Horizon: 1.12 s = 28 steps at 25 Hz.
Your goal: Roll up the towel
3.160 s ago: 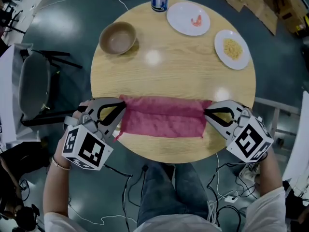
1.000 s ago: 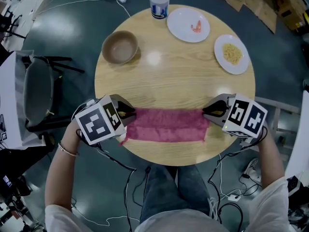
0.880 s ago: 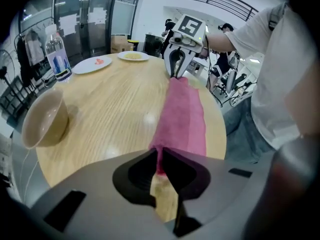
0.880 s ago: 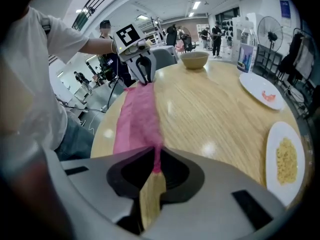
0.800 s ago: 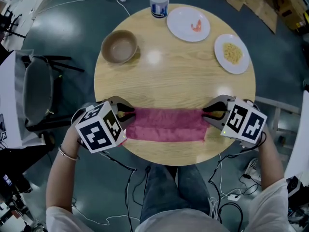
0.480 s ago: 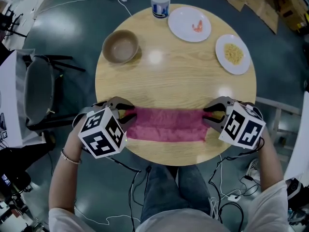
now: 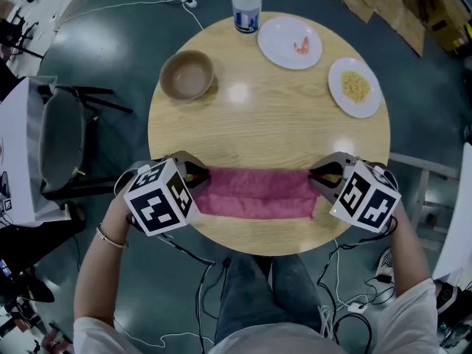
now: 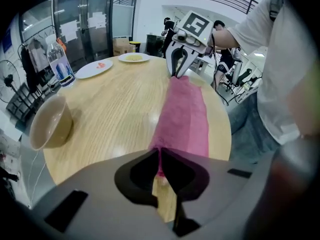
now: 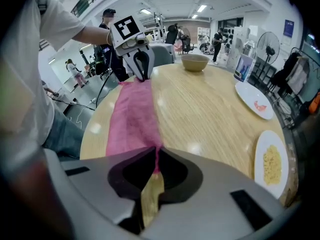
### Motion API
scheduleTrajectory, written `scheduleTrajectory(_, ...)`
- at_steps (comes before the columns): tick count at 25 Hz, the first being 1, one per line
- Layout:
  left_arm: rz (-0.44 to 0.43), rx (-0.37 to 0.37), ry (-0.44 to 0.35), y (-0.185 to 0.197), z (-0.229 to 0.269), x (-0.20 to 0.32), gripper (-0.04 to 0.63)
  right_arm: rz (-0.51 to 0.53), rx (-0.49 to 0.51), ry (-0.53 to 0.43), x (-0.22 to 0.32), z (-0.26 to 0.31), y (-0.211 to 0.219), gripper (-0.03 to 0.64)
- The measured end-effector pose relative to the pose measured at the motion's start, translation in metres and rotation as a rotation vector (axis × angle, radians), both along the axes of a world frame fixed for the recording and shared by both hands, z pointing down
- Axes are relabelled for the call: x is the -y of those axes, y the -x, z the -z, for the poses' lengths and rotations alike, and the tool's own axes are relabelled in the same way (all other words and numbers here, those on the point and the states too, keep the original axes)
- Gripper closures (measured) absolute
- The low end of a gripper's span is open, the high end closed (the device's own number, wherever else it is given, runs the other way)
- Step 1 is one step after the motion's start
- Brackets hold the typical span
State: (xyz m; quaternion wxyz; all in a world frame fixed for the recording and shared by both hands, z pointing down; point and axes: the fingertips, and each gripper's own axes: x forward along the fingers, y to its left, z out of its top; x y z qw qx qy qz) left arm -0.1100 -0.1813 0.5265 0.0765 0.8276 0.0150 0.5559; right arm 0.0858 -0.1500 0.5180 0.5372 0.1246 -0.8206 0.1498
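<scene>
We note the pink towel (image 7: pixel 258 192) lying as a narrow band along the near edge of the round table (image 7: pixel 273 124), stretched between the two grippers. Left gripper (image 7: pixel 198 177): jaws have just been closing and are pinched on the towel's left end. Right gripper (image 7: pixel 318 177): jaws likewise just closing, clamped on the towel's right end. Towards the far edge we log a bowl (image 7: pixel 187 74) at left, a bottle (image 7: pixel 246 4), a plate with a red morsel (image 7: pixel 293 43) and a plate of yellow food (image 7: pixel 355 87) at right.
</scene>
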Motion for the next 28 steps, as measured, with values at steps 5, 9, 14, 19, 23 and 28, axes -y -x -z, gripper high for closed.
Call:
scheduleTrajectory(5,0.052,-0.057,-0.162,0.0,0.011,0.015,0.58,-0.037,0.014,-0.098,0.013,0.012,-0.002,0.594)
scheduleTrajectory(9,0.098,-0.106,-0.304,0.0,0.022,0.028,0.579,-0.054,0.014,-0.168,0.019,0.02,-0.003,0.594)
scheduleTrajectory(14,0.111,-0.149,-0.442,0.002,0.031,0.022,0.578,-0.052,0.013,-0.261,0.011,0.027,0.001,0.594)
scheduleTrajectory(19,0.135,-0.195,-0.497,0.009,0.034,0.001,0.578,-0.04,0.027,-0.322,-0.008,0.033,0.009,0.594)
scheduleTrajectory(23,0.164,-0.22,-0.494,0.015,0.034,-0.017,0.578,-0.035,0.041,-0.332,-0.024,0.033,0.013,0.594)
scheduleTrajectory(28,0.187,-0.226,-0.465,0.02,0.033,-0.038,0.578,-0.026,0.044,-0.321,-0.043,0.031,0.018,0.592)
